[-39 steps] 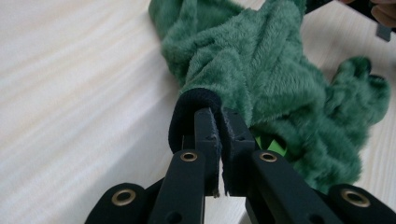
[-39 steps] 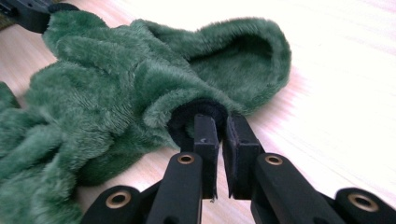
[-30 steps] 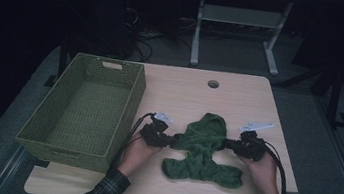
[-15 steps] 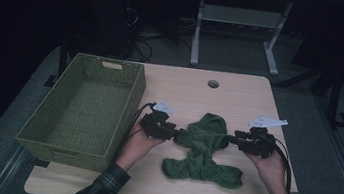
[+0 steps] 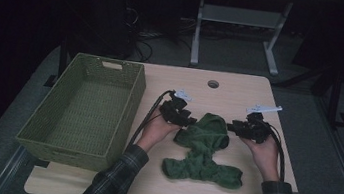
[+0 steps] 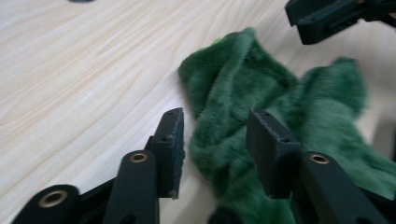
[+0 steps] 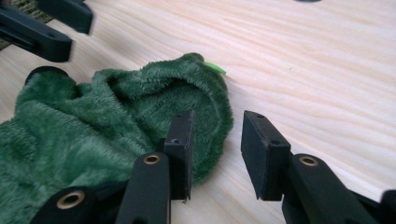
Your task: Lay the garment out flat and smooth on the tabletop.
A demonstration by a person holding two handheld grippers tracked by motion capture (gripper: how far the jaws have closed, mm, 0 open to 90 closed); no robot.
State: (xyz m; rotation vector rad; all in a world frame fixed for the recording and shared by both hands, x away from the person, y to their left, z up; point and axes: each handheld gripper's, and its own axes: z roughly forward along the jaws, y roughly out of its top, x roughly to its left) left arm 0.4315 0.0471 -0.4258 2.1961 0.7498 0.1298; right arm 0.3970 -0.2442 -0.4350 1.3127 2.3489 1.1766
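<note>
Risk noted: my left tool [image 6: 215, 140] and right tool [image 7: 215, 149] stood apart at the green plush garment's [image 5: 204, 141] edges; a shallow bite would've slipped off the counter [image 5: 241, 93].

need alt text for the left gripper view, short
The left gripper has its two black jaws open around a fold of a fuzzy green cloth lying on a pale wooden table. The right gripper pokes in at the top right corner, above the cloth's far edge.
</note>
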